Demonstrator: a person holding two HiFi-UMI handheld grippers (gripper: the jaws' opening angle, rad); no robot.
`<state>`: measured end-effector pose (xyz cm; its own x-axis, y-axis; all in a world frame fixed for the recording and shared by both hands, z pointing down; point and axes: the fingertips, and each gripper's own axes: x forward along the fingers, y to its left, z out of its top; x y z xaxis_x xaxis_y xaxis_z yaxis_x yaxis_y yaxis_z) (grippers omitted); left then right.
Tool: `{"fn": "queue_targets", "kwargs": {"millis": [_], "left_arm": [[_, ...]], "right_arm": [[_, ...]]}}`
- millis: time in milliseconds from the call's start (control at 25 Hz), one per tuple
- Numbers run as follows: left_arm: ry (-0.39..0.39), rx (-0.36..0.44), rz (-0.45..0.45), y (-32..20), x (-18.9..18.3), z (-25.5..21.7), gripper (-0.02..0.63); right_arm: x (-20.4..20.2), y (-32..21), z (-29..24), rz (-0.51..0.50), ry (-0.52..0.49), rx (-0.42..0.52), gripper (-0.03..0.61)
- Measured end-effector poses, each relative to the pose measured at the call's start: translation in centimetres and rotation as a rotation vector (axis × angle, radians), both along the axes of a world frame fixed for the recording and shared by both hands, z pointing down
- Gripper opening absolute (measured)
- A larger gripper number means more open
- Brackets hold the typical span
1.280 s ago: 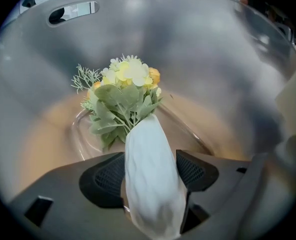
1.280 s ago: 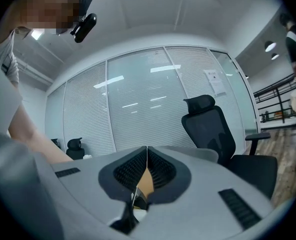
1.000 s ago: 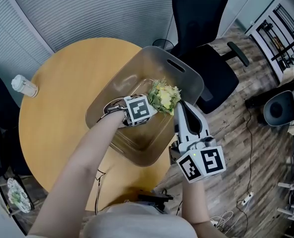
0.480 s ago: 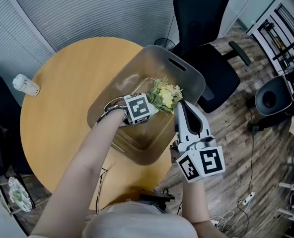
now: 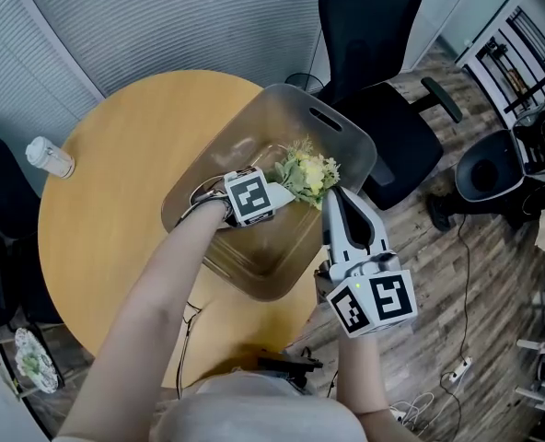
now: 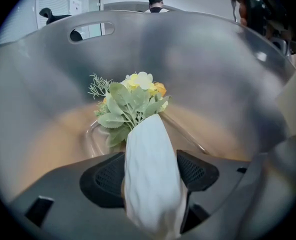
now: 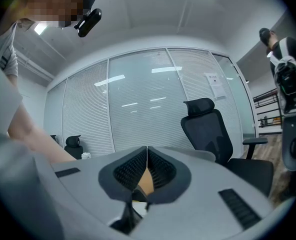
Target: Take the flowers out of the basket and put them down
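Slatted blinds and wood-plank flooring surround a round wooden worktop (image 5: 116,173), with a black office chair (image 5: 374,53) pulled up on its far side. On the worktop stands a translucent grey plastic basket (image 5: 342,132) with a handle slot cut into its far wall. The left gripper (image 5: 254,198) reaches steeply down into it. Its fingers (image 6: 105,176) stand wide apart and clamp the white wrap (image 6: 147,139) of a small bouquet. The flowers (image 5: 309,175), pale yellow blooms among grey-green leaves, sit inside the basket near its right wall. The right gripper (image 5: 339,212) is held level just outside the basket's near right rim, its fingers pressed together on nothing. A small white lidded cup (image 5: 48,157) stands at the worktop's left edge, well apart from the basket.
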<state>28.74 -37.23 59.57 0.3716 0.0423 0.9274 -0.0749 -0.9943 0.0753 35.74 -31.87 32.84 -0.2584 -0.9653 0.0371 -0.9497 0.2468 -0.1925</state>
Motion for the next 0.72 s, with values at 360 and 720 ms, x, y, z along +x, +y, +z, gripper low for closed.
{"fn": "queue_targets", "kwargs": {"millis": [360,720], "left_arm": [[0.026,0.029,0.007,0.1,0.0,-2.5,0.328],[0.077,0.069,0.010,0.0,0.6,-5.7,0.327]], "right_arm": [[-0.1,0.7,-1.6,0.002,-0.003,0.028,0.026],[-0.4,1.7,-2.9,-0.003,0.006,0.051,0.026]]}}
